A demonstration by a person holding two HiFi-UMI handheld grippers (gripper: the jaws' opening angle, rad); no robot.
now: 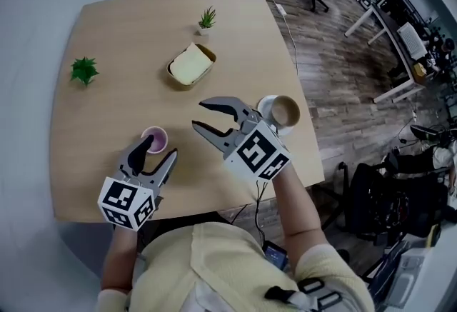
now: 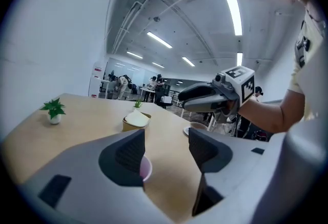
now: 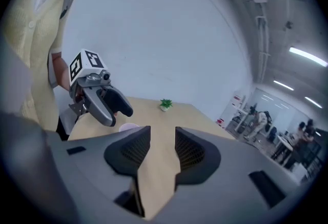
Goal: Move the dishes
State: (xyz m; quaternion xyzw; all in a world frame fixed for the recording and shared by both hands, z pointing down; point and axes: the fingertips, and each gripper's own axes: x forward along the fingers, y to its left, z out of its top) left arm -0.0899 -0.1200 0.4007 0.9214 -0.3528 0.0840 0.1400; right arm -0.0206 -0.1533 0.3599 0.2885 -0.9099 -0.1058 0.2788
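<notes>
I am watching the wooden bench (image 1: 114,111) from its left side across. A small green plant (image 1: 84,71) is standing near the left edge, well apart from everything I need, so I judge it is only decoration. Nearer the front edge, the left hand-held gripper (image 2: 167,142) is hanging low over the bench with its jaws spread. They are sitting on either side of the pink cup (image 1: 155,138), which reads to me as lining up to take that cup. In the left gripper view the cup is showing right against the inner face of the left-side jaw, while the other jaw is standing clear of it. The gripper is released and not gripping, and I cannot tell whether the near jaw is actually touching the rim. Further back, the yellow dish (image 1: 191,65) is resting near the middle of the bench, with a second little plant (image 1: 207,18) beyond it. To the right, the right hand-held gripper (image 1: 198,113) is hovering above the bench with its jaws parted. It is holding nothing, and only bare bench is showing between its jaws. The brown cup (image 1: 285,112) is sitting just beside its body, near the right edge, within easy reach.
</notes>
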